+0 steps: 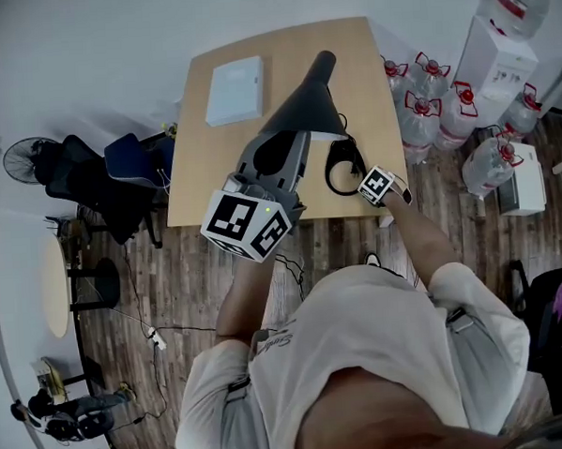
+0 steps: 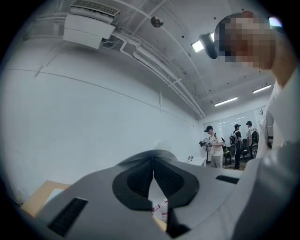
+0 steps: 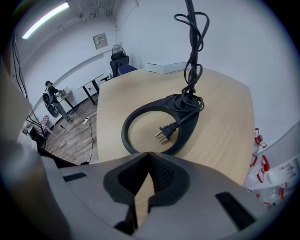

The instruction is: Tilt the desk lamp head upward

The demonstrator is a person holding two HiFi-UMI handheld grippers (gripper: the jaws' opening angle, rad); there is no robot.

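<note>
Two grippers, jaws closed, empty | right gripper point(image 3: 149, 154) near lamp base point(image 3: 125, 133), plug point(image 3: 164, 132) inside its ring | left gripper point(image 2: 153, 159) raised, masking desk point(image 1: 198, 157) middle | water bottles point(image 1: 415, 99) alongside

White short-sleeved T-shirt point(image 1: 381, 345) is worn, with small script print at the chest. Left gripper point(image 1: 321, 63): grey moulded shell tapered to a dark tip, with the black-and-white left marker cube point(image 1: 246, 223) fitted at the rear. Right gripper point(image 3: 149, 155): same grey shell, rectangular slots cut either side, black ribbed pads point(image 3: 161, 174) set in the jaws, right marker cube point(image 1: 377, 183) likewise fitted.
</note>
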